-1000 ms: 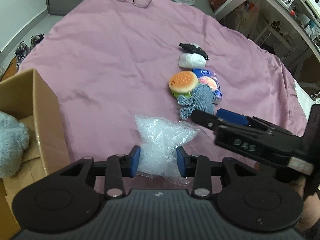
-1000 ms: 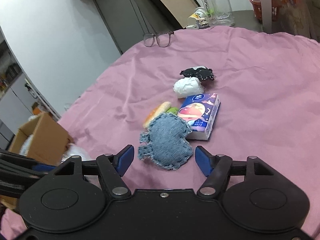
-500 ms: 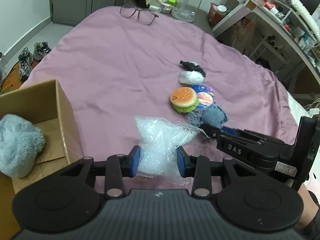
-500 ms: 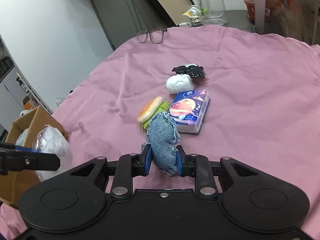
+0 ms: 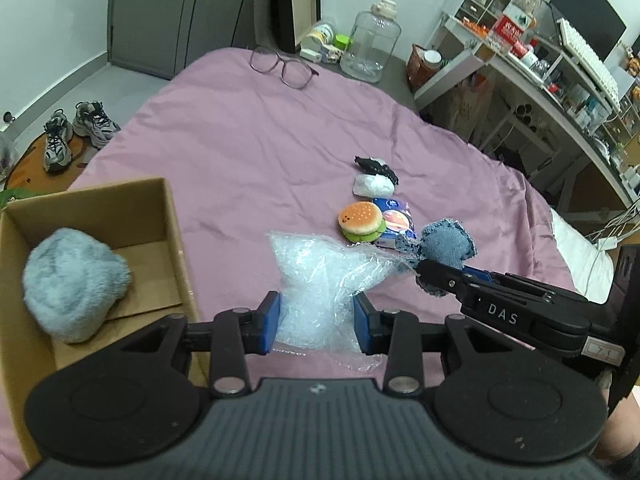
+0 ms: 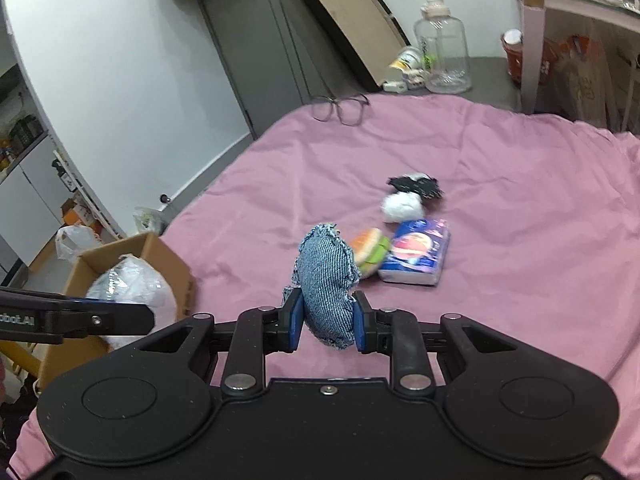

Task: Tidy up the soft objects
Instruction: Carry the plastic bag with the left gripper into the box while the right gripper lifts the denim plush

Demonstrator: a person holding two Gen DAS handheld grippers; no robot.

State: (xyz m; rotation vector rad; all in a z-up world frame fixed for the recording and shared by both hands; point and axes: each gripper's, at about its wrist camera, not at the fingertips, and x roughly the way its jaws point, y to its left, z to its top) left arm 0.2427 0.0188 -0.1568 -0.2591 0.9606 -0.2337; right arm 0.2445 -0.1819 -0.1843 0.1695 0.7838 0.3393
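Pink bedding (image 5: 248,152) fills the left view, where the left gripper (image 5: 316,320) pinches a plastic bag (image 5: 320,276) beside the cardboard box (image 5: 172,220), evidently its destination. Opposite, the right gripper (image 6: 325,322) clamps a denim pouch (image 6: 326,276) clear of the bed.

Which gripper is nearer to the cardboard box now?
Left. The left gripper, shut on the plastic bag, hangs right beside the cardboard box. The right gripper, holding the denim pouch, is farther out over the pink bedspread.
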